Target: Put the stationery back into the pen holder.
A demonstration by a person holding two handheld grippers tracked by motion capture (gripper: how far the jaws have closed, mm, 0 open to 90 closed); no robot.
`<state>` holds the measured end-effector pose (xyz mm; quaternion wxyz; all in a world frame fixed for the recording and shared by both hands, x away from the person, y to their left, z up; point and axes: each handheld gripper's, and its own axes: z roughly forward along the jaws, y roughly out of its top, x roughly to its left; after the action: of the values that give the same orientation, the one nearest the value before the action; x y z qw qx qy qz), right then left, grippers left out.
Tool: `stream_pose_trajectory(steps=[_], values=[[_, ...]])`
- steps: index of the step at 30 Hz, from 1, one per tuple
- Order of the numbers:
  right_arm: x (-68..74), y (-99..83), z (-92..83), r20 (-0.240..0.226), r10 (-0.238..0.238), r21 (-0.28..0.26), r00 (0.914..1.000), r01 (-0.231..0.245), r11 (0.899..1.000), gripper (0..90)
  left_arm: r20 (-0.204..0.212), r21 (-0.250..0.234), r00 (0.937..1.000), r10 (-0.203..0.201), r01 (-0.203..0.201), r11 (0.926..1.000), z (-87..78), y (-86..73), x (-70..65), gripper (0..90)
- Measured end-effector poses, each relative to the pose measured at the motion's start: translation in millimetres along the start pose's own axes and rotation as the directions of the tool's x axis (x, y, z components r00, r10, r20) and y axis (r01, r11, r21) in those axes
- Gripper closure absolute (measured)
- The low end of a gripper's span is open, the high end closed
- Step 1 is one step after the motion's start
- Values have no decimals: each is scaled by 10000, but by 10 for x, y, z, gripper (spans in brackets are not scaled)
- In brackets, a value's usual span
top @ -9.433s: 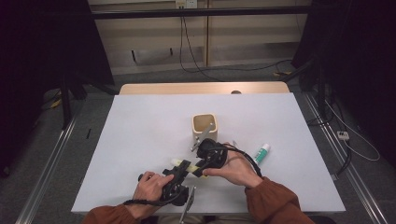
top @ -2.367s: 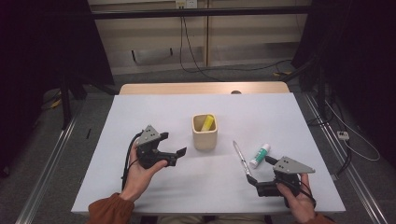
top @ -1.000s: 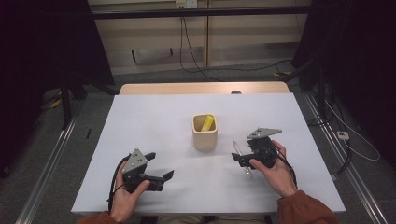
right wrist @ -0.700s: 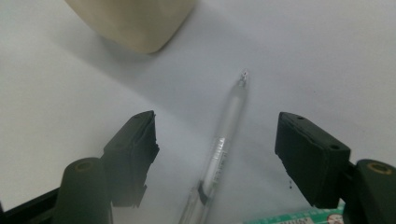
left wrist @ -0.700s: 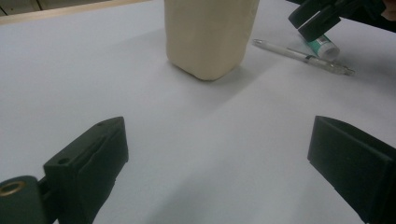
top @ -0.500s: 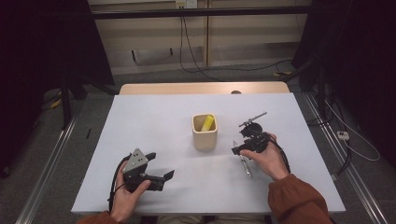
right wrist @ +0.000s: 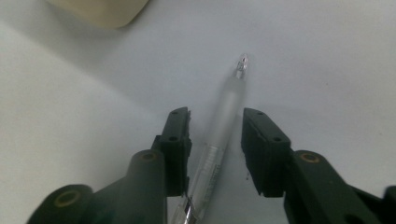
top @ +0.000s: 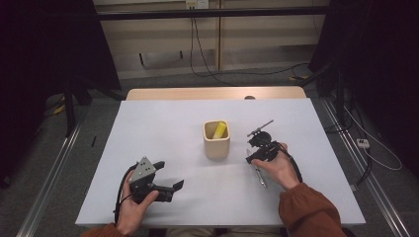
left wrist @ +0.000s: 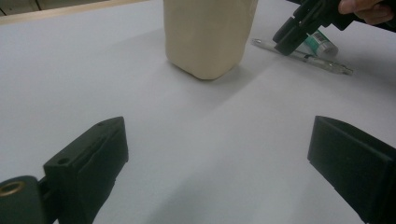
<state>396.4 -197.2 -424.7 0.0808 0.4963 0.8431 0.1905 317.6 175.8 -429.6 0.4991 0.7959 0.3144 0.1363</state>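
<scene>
Your table is a wide white top, bare over most of its left half and along the far edge, so you have free room there. The cream cup stands upright near the middle with a yellow item leaning inside it; in the left gripper view the same cup rises straight ahead.

Your pen lies flat on the table just right of the cup, well in from the right edge. It has a clear, frosted barrel that narrows to a small see-through tip pointing away from you. In the high view the pen runs out from under your right hand towards you.

Your right gripper has come down over it, jaws just closing, with the barrel between them. One pad sits right against the barrel and the other is a little apart from it, so nothing is clamped yet.

Your left gripper rests at the near left, jaws spread wide with nothing between them.

A small green-and-white tube lies just behind the pen.
</scene>
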Motion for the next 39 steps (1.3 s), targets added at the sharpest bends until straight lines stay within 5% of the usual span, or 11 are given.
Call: stream_pose_trajectory(steps=[6, 16, 39], values=[[27, -13, 38, 231, -38, 195, 9997, 34, 9998, 694, -50, -49, 9999, -109, 109, 9999, -8, -2, 15, 49], [-5, -18, 37, 167, 617, 132, 9980, -620, 9980, 782, 16, 2, 9998, -187, 187, 9998, 4, -5, 13, 49], [-48, -40, 29, -186, 1169, -197, 9930, -1172, 9929, 810, -30, 106, 9997, -250, 250, 9996, 1, -10, 34, 49]])
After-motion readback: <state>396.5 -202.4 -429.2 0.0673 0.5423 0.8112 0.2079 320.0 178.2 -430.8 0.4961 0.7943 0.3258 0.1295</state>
